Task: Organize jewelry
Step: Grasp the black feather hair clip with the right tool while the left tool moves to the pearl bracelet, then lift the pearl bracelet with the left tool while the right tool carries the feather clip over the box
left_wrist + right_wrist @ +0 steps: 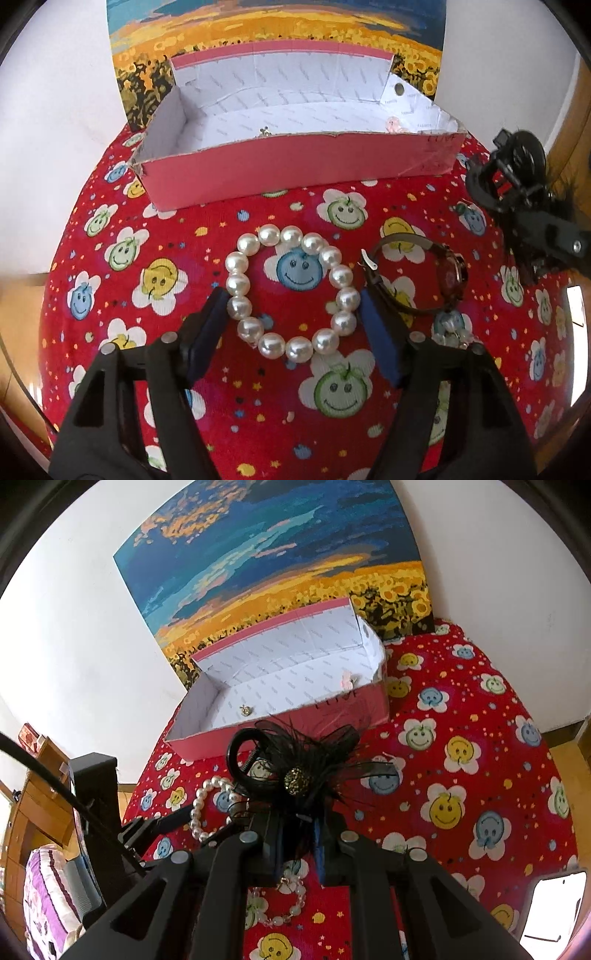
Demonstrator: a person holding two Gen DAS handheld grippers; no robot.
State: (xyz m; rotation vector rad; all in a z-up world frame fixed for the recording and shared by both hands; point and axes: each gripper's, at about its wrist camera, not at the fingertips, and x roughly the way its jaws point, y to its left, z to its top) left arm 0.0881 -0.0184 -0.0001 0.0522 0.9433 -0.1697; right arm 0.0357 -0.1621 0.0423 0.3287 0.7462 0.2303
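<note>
left wrist view: the left gripper [293, 314] stands with jaws spread wide, its blue-padded fingers [207, 332] flanking a pearl bracelet [291, 291] that lies flat as a closed ring on the red smiley-print cloth [229, 406]; the left pad touches the pearls on one side, the right pad sits just beside them on the other. just right of the bracelet lies a wristwatch [421, 280] with a dark strap and reddish dial, resting on its side. further right, above the cloth, a black hair clip [517, 173] appears with feathers trailing. beyond the bracelet stands an open pink box [295, 166] with white printed lining; a small gold piece [263, 130] and a pale pink piece [394, 123] lie inside. behind it leans a sunflower-field painting [277, 26] against a white wall.

right wrist view: the right gripper [295, 834] has its jaws closed on the black feathered hair clip [291, 771], held up above the cloth [461, 775]; the clip bears a beaded gold-black centre. below the gripper lies a smaller beaded bracelet [291, 904]. left of the clip, part of the pearl bracelet [201, 805] shows beside the other gripper [155, 827]. beyond, the pink box [280, 734] holds the gold piece [245, 710] and pink piece [347, 681]; the painting [277, 572] stands behind.
</note>
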